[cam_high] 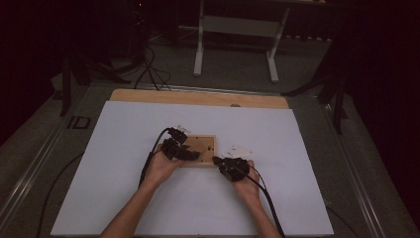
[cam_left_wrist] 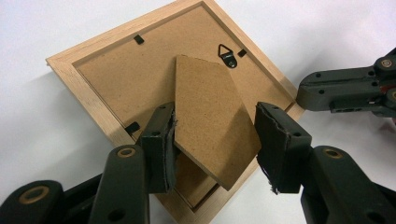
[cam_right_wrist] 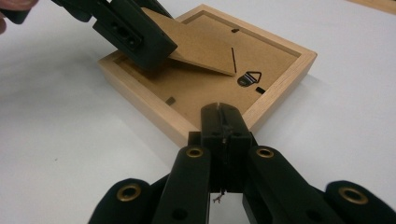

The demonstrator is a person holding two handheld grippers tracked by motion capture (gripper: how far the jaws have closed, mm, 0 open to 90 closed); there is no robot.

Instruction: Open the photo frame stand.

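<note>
**Frame face down, stand between the left jaws**

A white sheet (cam_high: 124,148) covers most of the table (cam_high: 198,97), whose wooden edge shows along the far side. Near the middle of the sheet lies a wooden frame (cam_high: 210,148), face down, its brown backing board up (a small hanging loop (cam_left_wrist: 227,52) and dark clips sit along the inner border).

From the backing rises the stand (cam_left_wrist: 212,116), a brown flap of board, tilted up off the back at its free end. The left gripper (cam_left_wrist: 215,140) comes in over the near left part of the frame with the stand between its jaws. The left pad (cam_left_wrist: 163,140) lies against one edge of the flap, while the other pad stands just off the opposite edge, so the jaws are partly open around it and not clamped.

The right gripper (cam_right_wrist: 223,122) has its jaws pressed fully together with nothing between them. Its tip sits at the frame's near right corner, and seems to touch the wood there, though the contact itself is hard to make out.

Two small pale pieces (cam_high: 240,148) lie on the sheet just right of the frame; what they are cannot be told.
</note>
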